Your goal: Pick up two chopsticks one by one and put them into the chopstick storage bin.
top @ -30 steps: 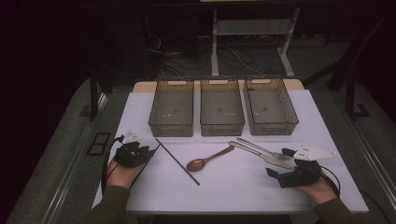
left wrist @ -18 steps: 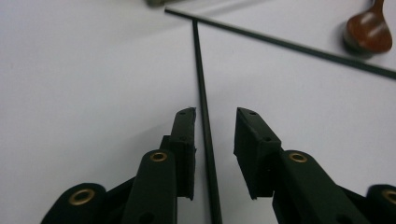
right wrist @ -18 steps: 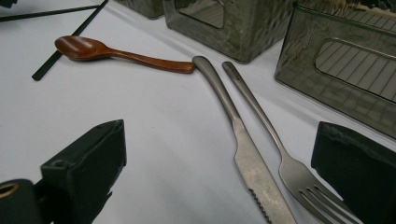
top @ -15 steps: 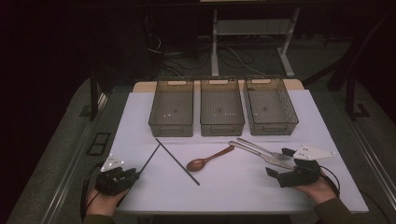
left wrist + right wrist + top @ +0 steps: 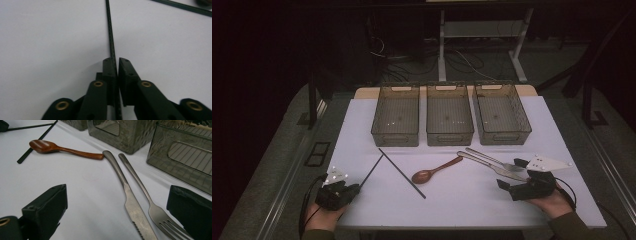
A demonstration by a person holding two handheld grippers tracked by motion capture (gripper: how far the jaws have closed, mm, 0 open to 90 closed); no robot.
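Two thin black chopsticks lie on the white table (image 5: 462,205). My left gripper (image 5: 353,188) sits at the near left corner with one chopstick (image 5: 373,169) between its jaws; in the left gripper view my left gripper (image 5: 115,61) has just been closing and its pads pinch that chopstick (image 5: 110,30) near its end. The other chopstick (image 5: 403,174) lies slanted beside it. A brown wooden spoon (image 5: 434,171) rests mid-table. My right gripper (image 5: 512,174) stands open at the near right, its jaws either side of the knife (image 5: 130,202) and fork (image 5: 147,200), touching neither.
Three smoky see-through bins (image 5: 396,116) (image 5: 449,115) (image 5: 501,114) stand in a row at the back of the table. Floor, cables and a stand's legs lie beyond the table's far edge. Bare white table surface lies along the near edge between my hands.
My left gripper has pulled back toward the near left corner and closed on a chopstick, which now angles out from its jaws. The right gripper has stayed put.
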